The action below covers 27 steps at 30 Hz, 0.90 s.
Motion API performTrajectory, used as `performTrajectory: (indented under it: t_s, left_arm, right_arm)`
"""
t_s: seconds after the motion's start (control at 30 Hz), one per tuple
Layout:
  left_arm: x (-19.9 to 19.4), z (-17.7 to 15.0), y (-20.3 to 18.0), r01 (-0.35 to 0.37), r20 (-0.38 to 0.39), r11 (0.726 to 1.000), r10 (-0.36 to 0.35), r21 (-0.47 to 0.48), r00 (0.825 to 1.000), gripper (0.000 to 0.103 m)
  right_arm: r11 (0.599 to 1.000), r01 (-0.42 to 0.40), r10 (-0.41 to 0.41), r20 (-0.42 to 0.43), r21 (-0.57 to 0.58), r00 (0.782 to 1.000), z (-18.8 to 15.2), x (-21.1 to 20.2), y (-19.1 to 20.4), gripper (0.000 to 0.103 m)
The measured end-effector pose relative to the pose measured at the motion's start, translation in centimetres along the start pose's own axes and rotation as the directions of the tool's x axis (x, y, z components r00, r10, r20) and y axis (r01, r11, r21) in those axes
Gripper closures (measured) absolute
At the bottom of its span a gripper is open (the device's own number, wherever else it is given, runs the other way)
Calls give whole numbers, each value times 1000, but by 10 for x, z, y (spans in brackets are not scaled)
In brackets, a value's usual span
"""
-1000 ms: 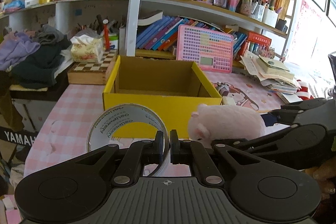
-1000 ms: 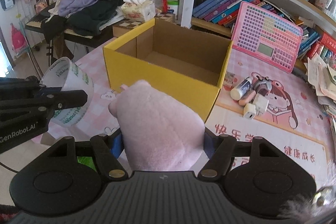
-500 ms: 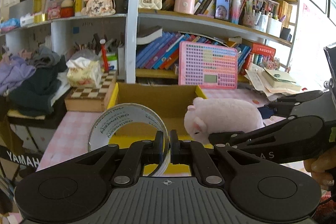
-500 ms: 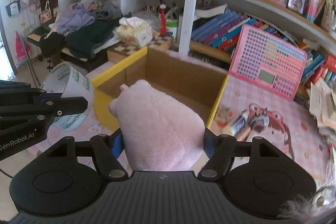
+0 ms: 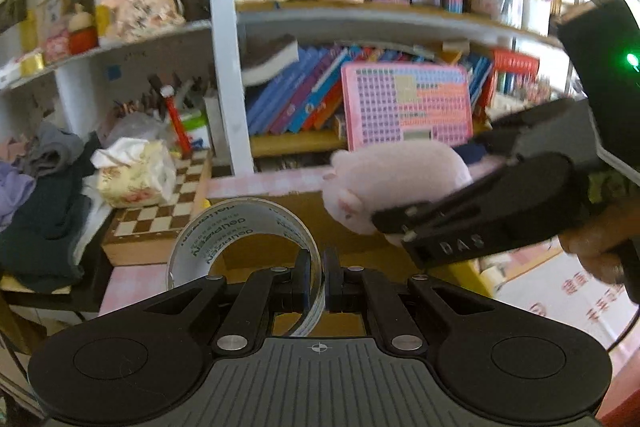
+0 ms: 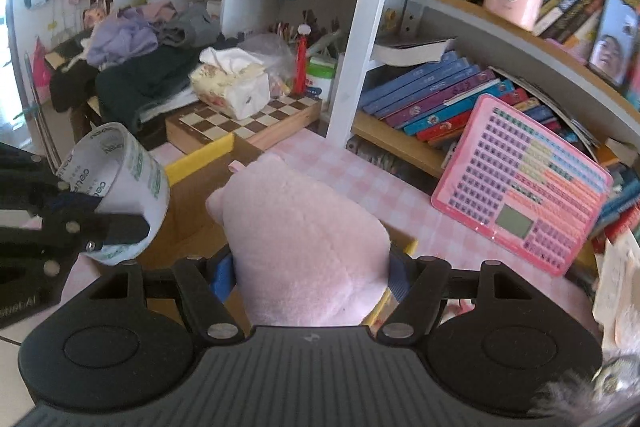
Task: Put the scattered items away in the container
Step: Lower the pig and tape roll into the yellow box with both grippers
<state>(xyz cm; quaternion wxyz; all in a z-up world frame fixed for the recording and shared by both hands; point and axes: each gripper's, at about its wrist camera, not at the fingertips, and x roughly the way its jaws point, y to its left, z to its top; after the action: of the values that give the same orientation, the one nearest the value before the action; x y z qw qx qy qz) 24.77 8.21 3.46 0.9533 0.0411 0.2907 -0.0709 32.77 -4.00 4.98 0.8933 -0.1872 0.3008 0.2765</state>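
Note:
My left gripper (image 5: pixel 316 271) is shut on the wall of a clear tape roll (image 5: pixel 244 227), held in the air over the near edge of the yellow cardboard box (image 5: pixel 280 255). The roll also shows at the left of the right wrist view (image 6: pixel 120 183). My right gripper (image 6: pixel 312 267) is shut on a pink plush toy (image 6: pixel 304 239) and holds it above the open box (image 6: pixel 200 163). The plush and the right gripper also show in the left wrist view (image 5: pixel 396 179), to the right of the tape.
A chessboard box (image 6: pixel 256 127) with a tissue pack (image 6: pixel 232 83) stands behind the box on the left. A pink toy keyboard (image 6: pixel 528 183) leans on the bookshelf at the right. Piled clothes (image 6: pixel 132 67) lie at the far left. A white shelf post (image 6: pixel 356 39) rises behind the box.
Both grippers have risen and moved forward with their loads, from in front of the box to over it. The box now sits low, mostly hidden behind the grippers.

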Motion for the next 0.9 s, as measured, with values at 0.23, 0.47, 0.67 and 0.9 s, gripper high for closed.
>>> performTrajectory:
  t_s: [0.23, 0.47, 0.67, 0.9]
  left_arm:
    - [54, 4, -1, 9, -117, 997, -1, 71, 993, 98]
    - [90, -5, -10, 53, -259, 996, -32, 74, 965, 98]
    - [112, -11, -9, 73, -364, 996, -49, 53, 930, 97]
    - [124, -14, -1, 67, -425, 998, -58, 7, 903, 97]
  right_arm:
    - [997, -70, 65, -110, -40, 992, 6, 62, -10, 34]
    - [985, -162, 143, -221, -67, 965, 10, 106, -8, 34]
    - [970, -179, 115, -335, -167, 935, 8, 136, 4, 33]
    - [965, -211, 135, -394, -158, 909, 6, 156, 6, 33]
